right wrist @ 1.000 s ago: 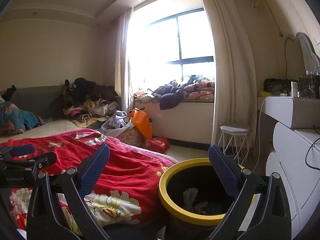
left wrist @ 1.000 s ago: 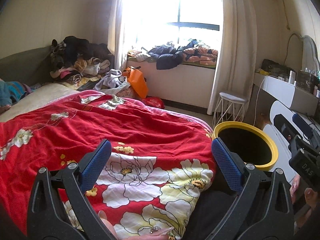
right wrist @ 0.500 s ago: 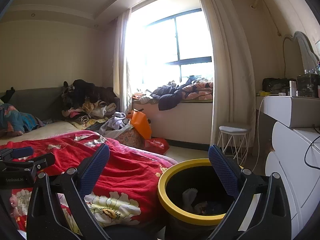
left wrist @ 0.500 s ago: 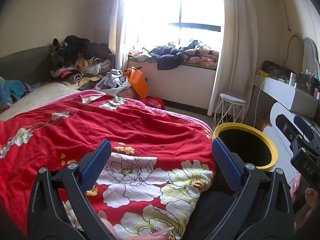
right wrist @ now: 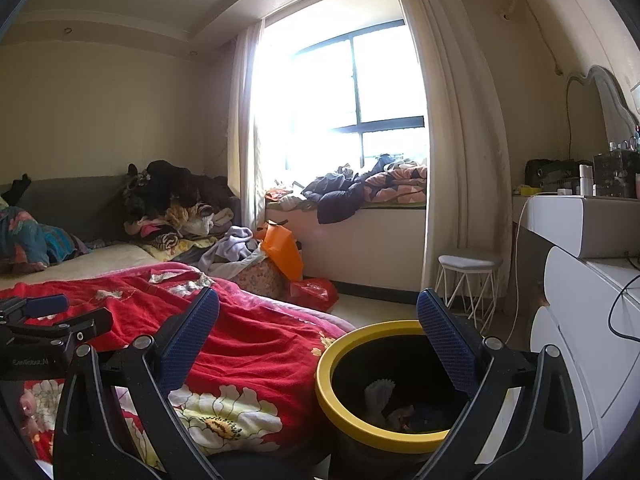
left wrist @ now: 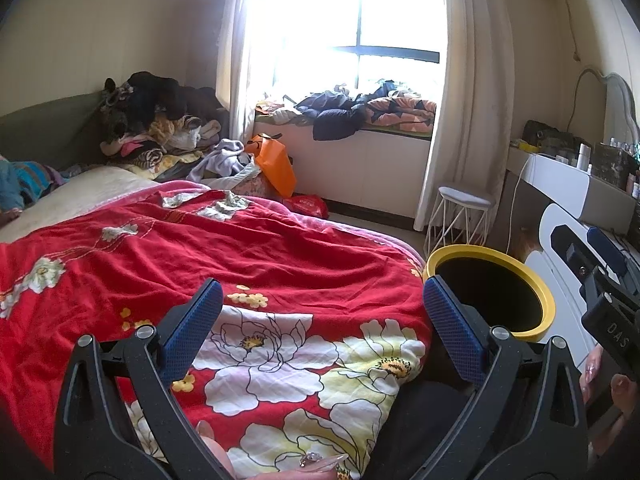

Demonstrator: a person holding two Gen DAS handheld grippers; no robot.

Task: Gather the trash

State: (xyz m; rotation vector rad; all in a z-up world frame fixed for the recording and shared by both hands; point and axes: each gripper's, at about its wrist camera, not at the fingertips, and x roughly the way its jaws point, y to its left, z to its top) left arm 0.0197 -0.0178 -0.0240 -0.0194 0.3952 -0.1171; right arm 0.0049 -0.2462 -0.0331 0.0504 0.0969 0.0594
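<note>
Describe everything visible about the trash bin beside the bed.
The trash bin is round, with a dark body and a thick yellow rim, and stands upright and uncovered on the floor, close against the foot of the bed. Its material looks like smooth plastic. Crumpled white paper and other scraps lie at the bottom. The open right gripper hovers above it, holding nothing.

Daylight floods the bedroom before me through a tall window (right wrist: 360, 92) hung with pale curtains (right wrist: 460, 152). Clothes crowd the window seat (right wrist: 360, 236). A bed (left wrist: 72, 196) under a red floral quilt (left wrist: 240, 280) fills the left; a white wire stool (right wrist: 468, 280) and white dresser (right wrist: 576, 232) stand along the cream right wall.
</note>
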